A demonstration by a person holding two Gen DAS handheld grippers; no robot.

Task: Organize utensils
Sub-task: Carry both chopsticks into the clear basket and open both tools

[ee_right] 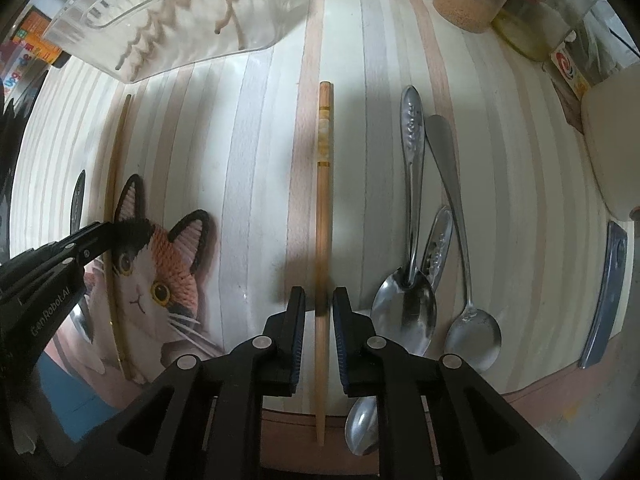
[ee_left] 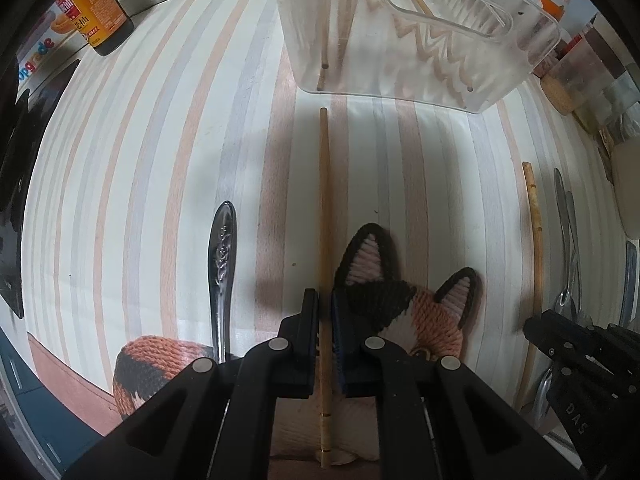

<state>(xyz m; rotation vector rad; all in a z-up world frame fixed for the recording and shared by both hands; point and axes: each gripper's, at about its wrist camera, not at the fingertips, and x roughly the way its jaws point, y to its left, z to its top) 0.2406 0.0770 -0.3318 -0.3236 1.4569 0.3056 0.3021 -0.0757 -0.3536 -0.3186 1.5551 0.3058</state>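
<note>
Left wrist view: a wooden chopstick [ee_left: 325,240] runs straight up the middle of the frame, and the left gripper [ee_left: 325,304] is clamped onto it, both pads tight against the shaft, low over the striped tabletop [ee_left: 140,160]. Its tip points at the clear plastic bin [ee_left: 400,32] at the top of the frame, with more chopsticks inside.

Right wrist view: a second chopstick [ee_right: 323,200] lies centre frame, and the right gripper [ee_right: 319,300] straddles it, jaws narrowed but with slim gaps either side, not gripping. It comes in low and level from the bottom edge.

Right of that, three spoons [ee_right: 408,280] lie bunched together. A knitted cat mat [ee_right: 160,272] sits lower left.
</note>
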